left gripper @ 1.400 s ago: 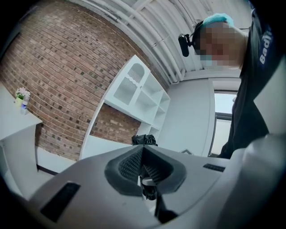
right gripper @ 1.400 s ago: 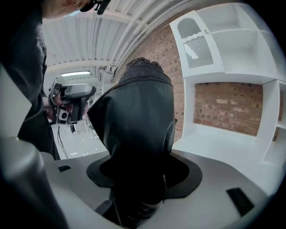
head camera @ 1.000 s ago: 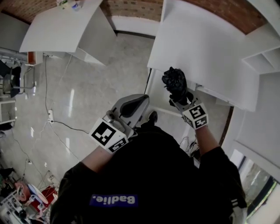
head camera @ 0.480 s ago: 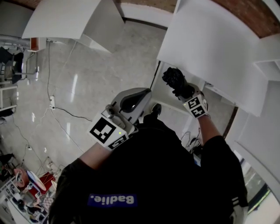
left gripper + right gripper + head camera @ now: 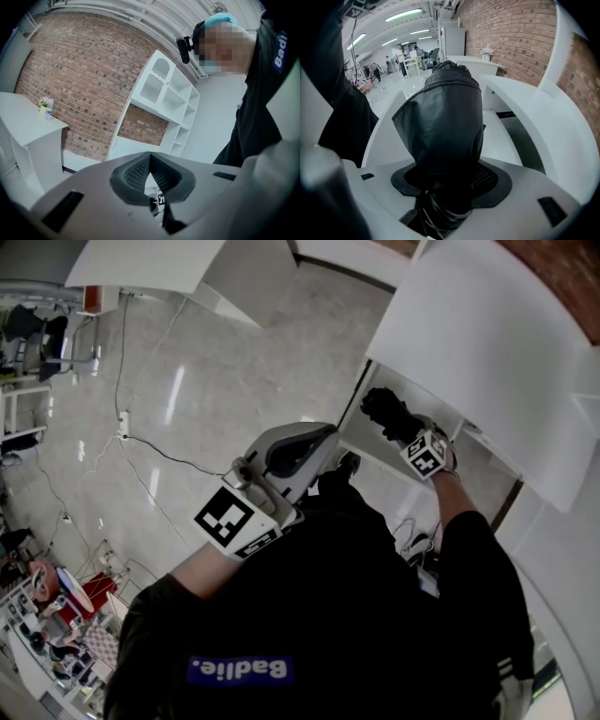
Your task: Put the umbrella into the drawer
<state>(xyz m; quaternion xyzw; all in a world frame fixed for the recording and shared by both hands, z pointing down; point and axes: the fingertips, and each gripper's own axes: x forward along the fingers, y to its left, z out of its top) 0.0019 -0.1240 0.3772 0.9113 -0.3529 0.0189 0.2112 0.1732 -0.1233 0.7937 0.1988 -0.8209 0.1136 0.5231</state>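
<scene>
Two tools show in the head view: the left tool (image 5: 319, 439) is held in front of the person's dark top, its marker cube nearest the body and its tips pointing away over the pale floor (image 5: 216, 381), where a dark cable (image 5: 141, 442) trails. The right tool (image 5: 409, 435) is held well to the right of the left one, and the black umbrella (image 5: 384, 409) sticks out ahead of its tips, just under the top edge of a white cabinet (image 5: 469, 343). In the left gripper view, the left tool (image 5: 150, 157) has its ribbed dark pads (image 5: 133, 173) meeting at the tips with nothing held between them; through the small gap below the tips a marker cube (image 5: 160, 200) shows. Ahead of this tool stands a white shelf unit (image 5: 164, 93) against a brick wall (image 5: 79, 79), with a white tabletop (image 5: 28, 124) off to its left. In the right gripper view, the right tool (image 5: 450, 187) is clamped on the folded umbrella (image 5: 445, 122), which rises in its glossy black sleeve straight out from between the pads and fills the middle of the view. White cabinet panels (image 5: 520, 122) lie close ahead and to the tool's right, with a brick wall (image 5: 520, 42) beyond them. Whether any of the panels is a drawer cannot be told.
</scene>
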